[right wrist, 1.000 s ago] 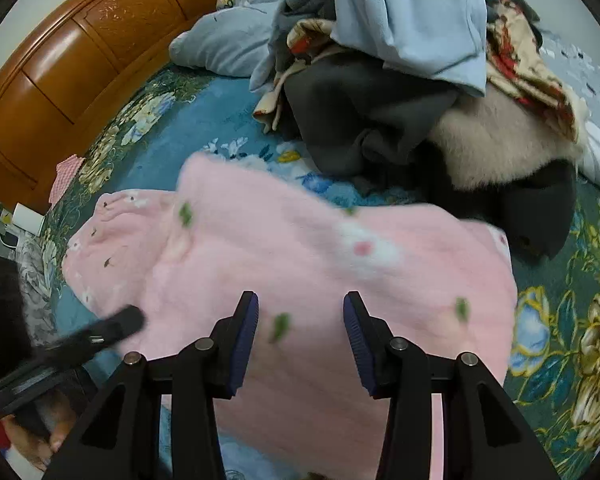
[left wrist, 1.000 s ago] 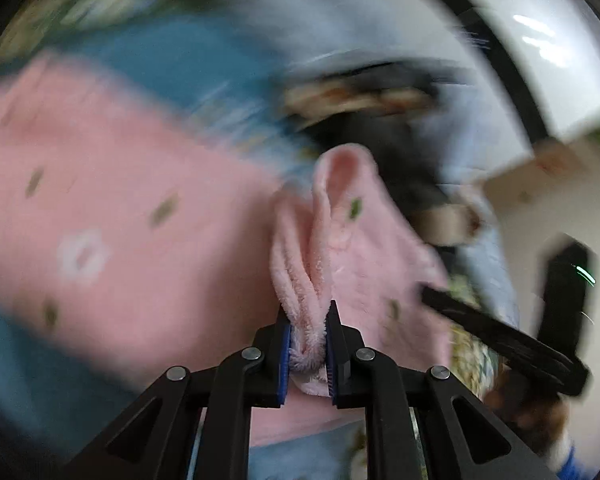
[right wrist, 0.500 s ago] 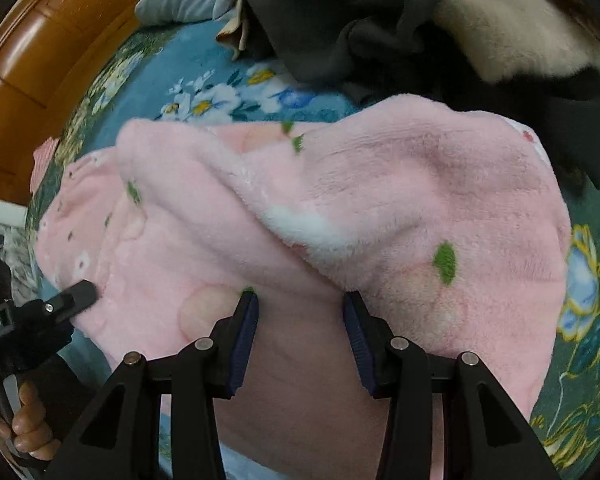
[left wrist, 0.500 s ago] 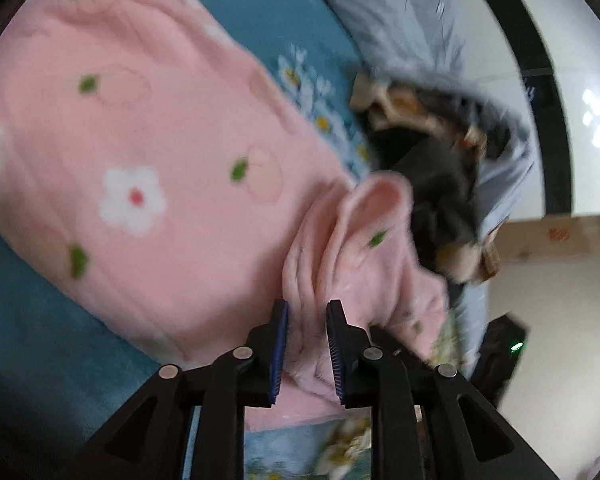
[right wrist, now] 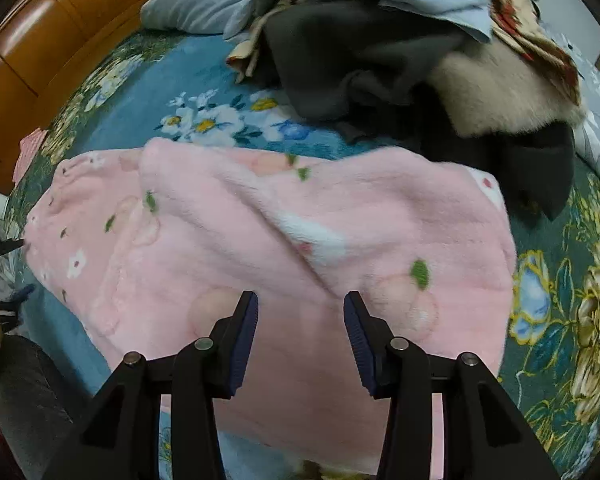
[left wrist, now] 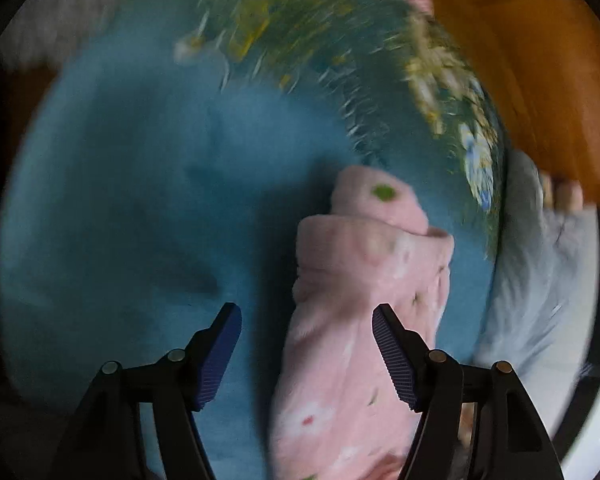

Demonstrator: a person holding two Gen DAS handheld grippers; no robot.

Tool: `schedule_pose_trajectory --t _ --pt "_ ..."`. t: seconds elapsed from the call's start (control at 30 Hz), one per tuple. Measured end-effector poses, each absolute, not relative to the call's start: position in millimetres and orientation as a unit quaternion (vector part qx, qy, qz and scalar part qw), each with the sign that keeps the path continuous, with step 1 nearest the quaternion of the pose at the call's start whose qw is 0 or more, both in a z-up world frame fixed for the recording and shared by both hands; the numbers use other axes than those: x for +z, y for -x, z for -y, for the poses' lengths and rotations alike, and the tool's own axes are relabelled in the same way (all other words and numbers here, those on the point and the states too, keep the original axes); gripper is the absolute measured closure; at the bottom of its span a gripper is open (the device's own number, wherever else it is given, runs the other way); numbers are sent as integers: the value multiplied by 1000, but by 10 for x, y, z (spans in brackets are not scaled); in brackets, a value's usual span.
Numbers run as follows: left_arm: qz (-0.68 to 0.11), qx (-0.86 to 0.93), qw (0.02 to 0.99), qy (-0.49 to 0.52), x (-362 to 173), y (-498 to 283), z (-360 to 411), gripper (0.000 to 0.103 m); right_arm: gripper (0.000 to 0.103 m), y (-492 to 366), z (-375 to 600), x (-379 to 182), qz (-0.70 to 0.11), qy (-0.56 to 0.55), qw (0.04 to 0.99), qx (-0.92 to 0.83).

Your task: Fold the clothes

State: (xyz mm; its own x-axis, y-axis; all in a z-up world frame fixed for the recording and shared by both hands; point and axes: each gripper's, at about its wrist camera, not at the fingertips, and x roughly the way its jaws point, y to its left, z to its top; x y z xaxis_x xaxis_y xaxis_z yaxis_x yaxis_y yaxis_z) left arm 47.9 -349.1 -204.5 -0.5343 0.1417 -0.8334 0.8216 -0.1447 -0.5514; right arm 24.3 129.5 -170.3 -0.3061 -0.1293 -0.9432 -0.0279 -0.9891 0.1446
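**Pink fleece garment on the bedspread, both claws released**

The pink fleece garment [right wrist: 284,248], printed with white flowers and green leaves, lies spread on the blue floral bedspread [right wrist: 204,80], doubled over itself with a diagonal ridge running across its middle. In my left wrist view, which is motion-blurred, a narrow folded end of the garment [left wrist: 364,280] reaches forward over the bedspread [left wrist: 132,184]. My left claw [left wrist: 306,354] stands wide, nothing between its pads, the pink cloth passing below the gap. My right claw [right wrist: 300,338] is likewise parted and empty, poised above the near edge of the garment. Beyond the garment sits a heap of unfolded clothes [right wrist: 400,52]: dark grey, pale blue, cream fur. A wooden headboard [right wrist: 60,36] borders the bed at left.
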Motion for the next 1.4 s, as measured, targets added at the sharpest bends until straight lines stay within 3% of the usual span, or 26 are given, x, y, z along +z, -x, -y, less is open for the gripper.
schedule_pose_trajectory --t 0.2,0.27,0.33,0.4,0.5,0.7,0.77,1.1,1.4 --pt "-587 -660 237 -404 -2130 -268 3546 36 57 -291 -1211 -1688 53 -588 46 -806" --pt "-597 -661 223 -397 -2127 -293 3548 81 57 -312 -1219 -1719 49 -591 46 -804" --pt "-594 -675 208 -386 -2063 -299 3529 84 57 -328 -1258 -1761 61 -596 44 -800" --pt "-548 -724 189 -374 -1853 -236 3418 85 57 -340 -1303 -1785 74 -598 39 -797" --pt "-406 -822 141 -374 -1294 -146 2927 86 57 -363 -1398 -1804 90 -598 29 -796" --pt "-224 -916 -67 -326 -286 -41 1416 86 57 -324 -1671 -1743 119 -582 -1 -804" --pt "-180 -920 -114 -330 -174 -83 954 86 57 -305 -1803 -1672 141 -570 -11 -810" --pt "46 -848 -236 -472 -1056 -443 -864 86 57 -555 -2652 -1639 205 -548 -102 -805" --pt "52 -825 -229 -514 -1275 -427 -1008 77 57 -846 -3011 -1756 251 -548 -127 -787"
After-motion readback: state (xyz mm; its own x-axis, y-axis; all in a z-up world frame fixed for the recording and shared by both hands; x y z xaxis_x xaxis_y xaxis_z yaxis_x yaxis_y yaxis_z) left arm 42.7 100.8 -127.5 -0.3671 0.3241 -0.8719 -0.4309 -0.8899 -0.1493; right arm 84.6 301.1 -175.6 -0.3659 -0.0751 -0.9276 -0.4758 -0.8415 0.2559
